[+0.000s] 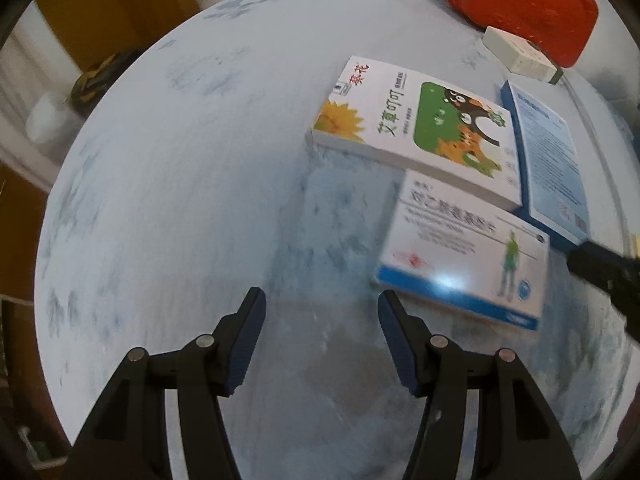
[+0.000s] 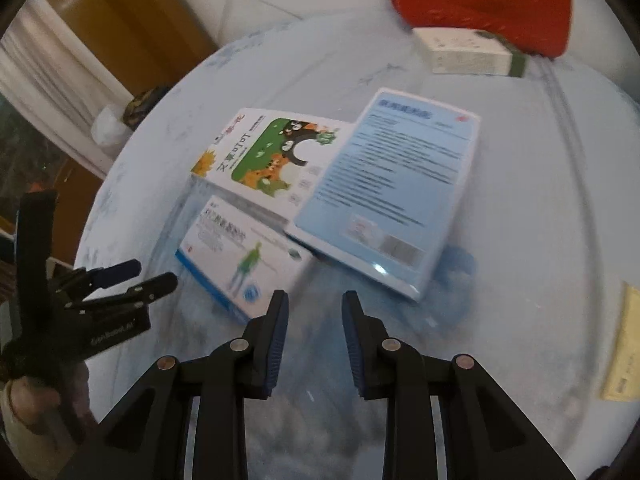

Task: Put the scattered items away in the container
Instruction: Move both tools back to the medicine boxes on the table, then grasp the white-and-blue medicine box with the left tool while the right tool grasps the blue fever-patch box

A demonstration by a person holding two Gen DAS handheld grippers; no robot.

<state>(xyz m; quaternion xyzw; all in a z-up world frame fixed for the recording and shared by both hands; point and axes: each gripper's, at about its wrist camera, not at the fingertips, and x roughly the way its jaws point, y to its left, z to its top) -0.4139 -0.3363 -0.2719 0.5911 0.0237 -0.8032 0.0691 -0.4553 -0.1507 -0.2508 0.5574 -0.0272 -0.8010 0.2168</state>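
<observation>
Three boxes lie overlapping on the round, pale blue table [image 1: 180, 200]: a white box with a sunflower and green cartoon panel [image 1: 416, 136] [image 2: 268, 156], a white-and-blue medicine box [image 1: 464, 256] [image 2: 240, 260], and a light blue box [image 1: 548, 160] [image 2: 392, 192]. A small white box with a green end [image 1: 520, 54] [image 2: 468, 52] rests against the red container [image 1: 520, 4] [image 2: 480, 0] at the far edge. My left gripper [image 1: 321, 296] hangs open over bare cloth, left of the medicine box. My right gripper [image 2: 315, 296] stands open with a narrower gap, empty, just in front of the boxes.
A pale yellow box [image 2: 626, 344] lies at the table's right edge. The left gripper [image 2: 152, 276] shows at the left of the right wrist view, held by a hand. Beyond the table's left rim are wooden furniture and a white bag [image 1: 48, 116] on the floor.
</observation>
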